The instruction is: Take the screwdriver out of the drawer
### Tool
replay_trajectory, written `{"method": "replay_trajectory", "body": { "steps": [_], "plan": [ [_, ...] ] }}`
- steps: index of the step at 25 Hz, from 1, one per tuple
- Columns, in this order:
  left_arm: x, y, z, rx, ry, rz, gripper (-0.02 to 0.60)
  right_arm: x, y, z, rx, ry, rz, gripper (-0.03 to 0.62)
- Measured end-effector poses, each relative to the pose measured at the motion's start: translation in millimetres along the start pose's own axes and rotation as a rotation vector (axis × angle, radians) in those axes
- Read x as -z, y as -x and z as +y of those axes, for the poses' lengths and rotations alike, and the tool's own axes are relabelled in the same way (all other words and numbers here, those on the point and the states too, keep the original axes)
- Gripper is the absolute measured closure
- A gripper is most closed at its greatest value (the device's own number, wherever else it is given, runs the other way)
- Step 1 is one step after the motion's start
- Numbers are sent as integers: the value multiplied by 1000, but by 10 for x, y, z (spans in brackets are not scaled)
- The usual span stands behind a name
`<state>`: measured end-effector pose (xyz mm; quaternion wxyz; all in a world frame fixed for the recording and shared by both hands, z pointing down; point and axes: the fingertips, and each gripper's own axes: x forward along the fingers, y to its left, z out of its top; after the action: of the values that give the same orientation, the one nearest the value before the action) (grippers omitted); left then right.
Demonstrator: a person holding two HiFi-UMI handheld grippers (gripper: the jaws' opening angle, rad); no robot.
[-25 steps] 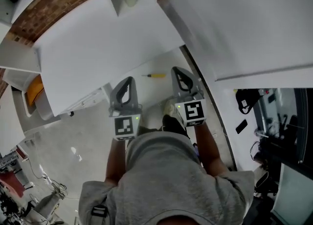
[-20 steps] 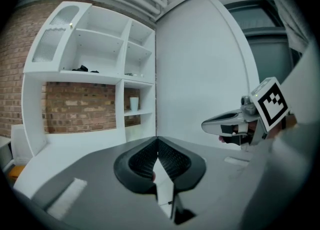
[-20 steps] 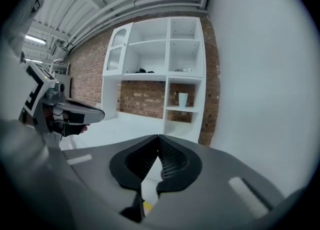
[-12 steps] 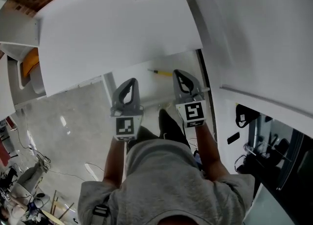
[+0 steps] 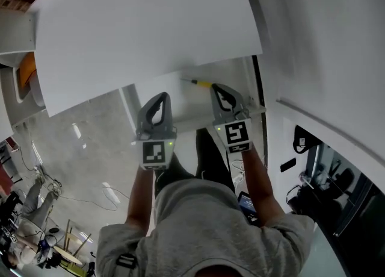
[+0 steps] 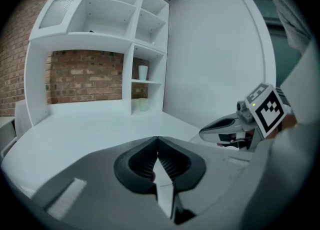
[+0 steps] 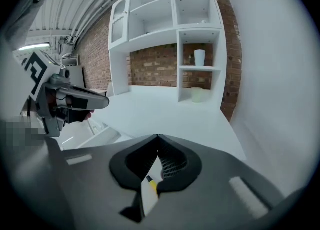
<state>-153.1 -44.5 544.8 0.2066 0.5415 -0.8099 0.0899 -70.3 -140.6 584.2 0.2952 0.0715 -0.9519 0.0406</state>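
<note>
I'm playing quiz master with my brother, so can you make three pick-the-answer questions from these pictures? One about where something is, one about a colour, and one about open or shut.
1. Where does the screwdriver lie?
A in a toolbox; B in the open drawer; C in a bucket.
2. What colour is its handle?
A yellow; B red; C blue.
3. How do the jaws of the right gripper stand?
A wide open; B shut on the screwdriver; C shut and empty.

Answers:
1. B, it lies on the drawer's white bottom.
2. A, the handle shows yellow.
3. C, the tips meet with nothing between them.
</note>
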Motion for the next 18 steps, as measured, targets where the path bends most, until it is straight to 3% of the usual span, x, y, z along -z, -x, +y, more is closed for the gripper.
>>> {"method": "replay_trajectory", "body": {
  "steps": [18],
  "plan": [
    [1034, -433, -6, 34, 50, 148, 569, 827, -612, 34, -56, -27, 111, 591]
  ]
}}
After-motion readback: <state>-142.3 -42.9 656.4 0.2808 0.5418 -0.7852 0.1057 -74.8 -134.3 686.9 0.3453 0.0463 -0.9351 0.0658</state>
